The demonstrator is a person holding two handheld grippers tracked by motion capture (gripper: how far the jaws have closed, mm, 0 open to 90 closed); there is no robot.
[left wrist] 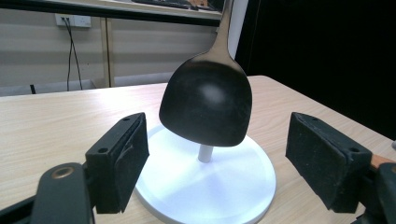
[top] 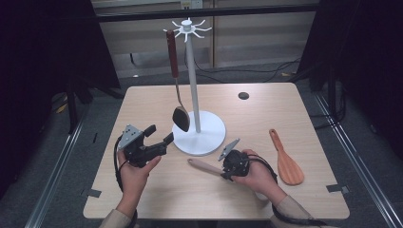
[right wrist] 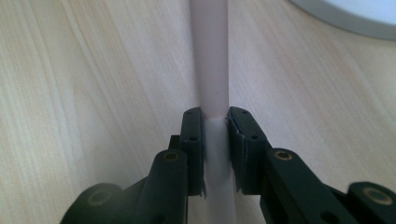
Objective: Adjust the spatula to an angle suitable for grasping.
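From the high view, the right gripper [top: 227,167] clamps a pale handle [top: 203,166] lying on the table [top: 142,190] just in front of the white stand [top: 199,135]. The left gripper [top: 160,135] hovers with jaws spread, empty, aimed at the dark spoon [top: 180,118] hanging from the stand's top hooks. A wooden spatula [top: 286,161] lies well to the right.

The left gripper view adds the spoon's bowl [left wrist: 205,105] dangling above the base [left wrist: 219,186], between but beyond the wide pads [left wrist: 123,163].

The right gripper view shows what the high view cannot: both pads [right wrist: 194,140] pressed on the handle [right wrist: 210,70], gripped far from its end. Lifting from here could let the long handle pivot or slip, and swinging it up may knock the spoon or tip the stand.
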